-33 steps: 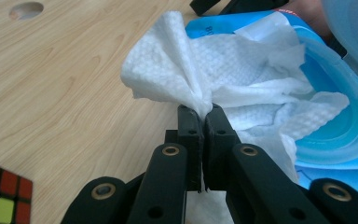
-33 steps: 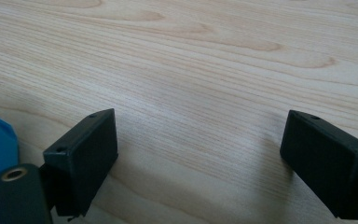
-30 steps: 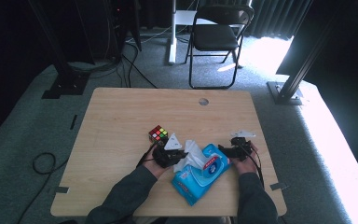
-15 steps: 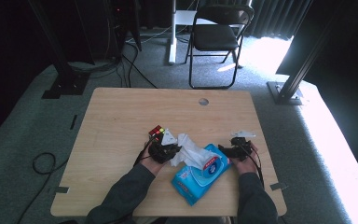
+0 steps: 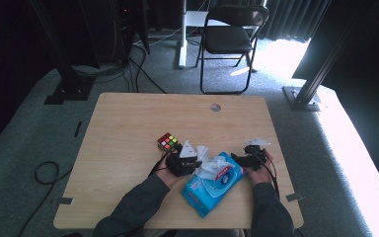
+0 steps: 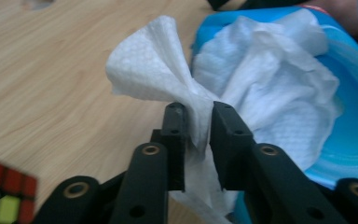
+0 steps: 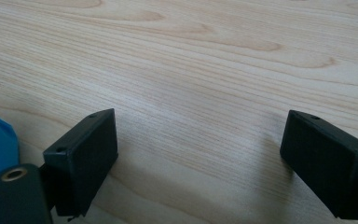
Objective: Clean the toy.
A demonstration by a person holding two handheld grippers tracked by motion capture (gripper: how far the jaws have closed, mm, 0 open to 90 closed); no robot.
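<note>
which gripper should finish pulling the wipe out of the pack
Left. The left gripper is already shut on the wipe, which trails from the blue pack. The right gripper is open over bare table beside the pack.

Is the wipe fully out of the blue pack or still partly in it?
Partly in: the wipe, pinched by the left tool, runs bunched back into the blue pack opening.

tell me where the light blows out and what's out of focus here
High view: sunlight blows out the floor at right, behind the table. Left gripper view: the wipe in the jaws is sharp, the cube blurred. Right gripper view: even light, near jaws soft.
</note>
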